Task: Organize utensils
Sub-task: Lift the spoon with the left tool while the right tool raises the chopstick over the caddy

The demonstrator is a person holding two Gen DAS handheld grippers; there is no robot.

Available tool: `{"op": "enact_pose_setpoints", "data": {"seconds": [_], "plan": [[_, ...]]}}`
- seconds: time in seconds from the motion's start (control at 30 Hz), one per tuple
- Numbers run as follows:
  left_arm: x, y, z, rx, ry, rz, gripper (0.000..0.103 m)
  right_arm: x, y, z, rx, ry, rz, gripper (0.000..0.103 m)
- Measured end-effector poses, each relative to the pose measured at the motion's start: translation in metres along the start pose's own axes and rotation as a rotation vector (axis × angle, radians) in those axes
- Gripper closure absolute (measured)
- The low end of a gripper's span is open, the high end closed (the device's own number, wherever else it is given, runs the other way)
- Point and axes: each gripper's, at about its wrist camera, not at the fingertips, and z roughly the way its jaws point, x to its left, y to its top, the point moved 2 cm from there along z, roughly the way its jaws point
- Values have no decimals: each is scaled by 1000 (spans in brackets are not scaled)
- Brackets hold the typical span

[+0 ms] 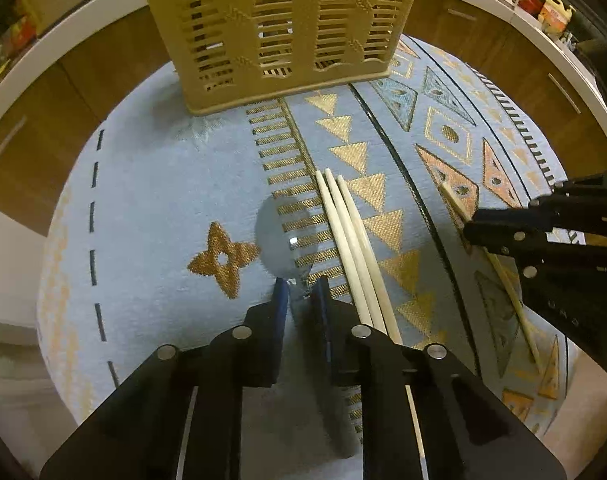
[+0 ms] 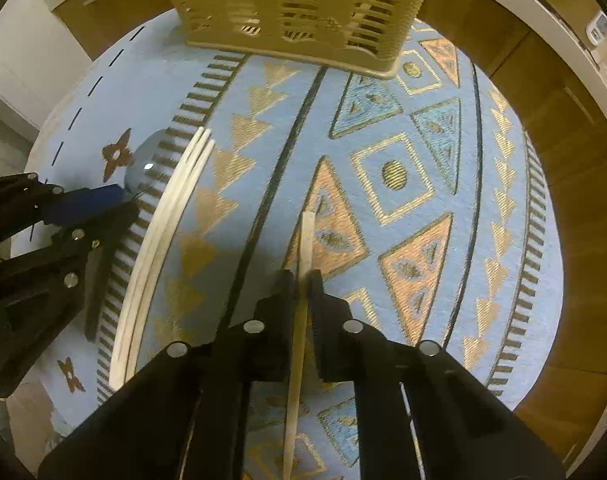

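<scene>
A metal spoon (image 1: 277, 236) lies on the blue patterned cloth, bowl pointing away. My left gripper (image 1: 301, 294) is closed around its neck just behind the bowl; it also shows in the right wrist view (image 2: 119, 200). Three pale chopsticks (image 1: 353, 248) lie side by side just right of the spoon, also in the right wrist view (image 2: 159, 236). My right gripper (image 2: 302, 280) is shut on a single wooden chopstick (image 2: 305, 240) lying on the cloth; the left wrist view shows the gripper (image 1: 469, 232) on that chopstick (image 1: 507, 288). A tan slotted utensil basket (image 1: 279, 28) stands at the back.
The basket also shows in the right wrist view (image 2: 303, 8). The round table's blue cloth (image 2: 423, 152) drops off at its edges. Brown cabinets (image 1: 35, 128) and a white counter (image 1: 483, 0) with bottles surround the table.
</scene>
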Motion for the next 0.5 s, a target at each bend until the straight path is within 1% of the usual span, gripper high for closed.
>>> {"op": "enact_pose_setpoints", "data": {"seconds": [0.13,0.23,0.27,0.37,0.5], "plan": [[4,-3,-1,-30,-22,-17,93,7,-7,-2,-6,32,4,98],[11,-8,-7,-68,-72,-41,93,9,-13,-3,-17,70,14,98],[12,-9,-10,-84,-79,-43,93,10,-14,-5,-24,86,17,99],[18,-17,-24,-148,-110,-57,93,14,-20,-12,-72,129,24,99],[28,-26,-45,-227,-137,-91,93,9,-25,-21,-129,174,32,98]]}}
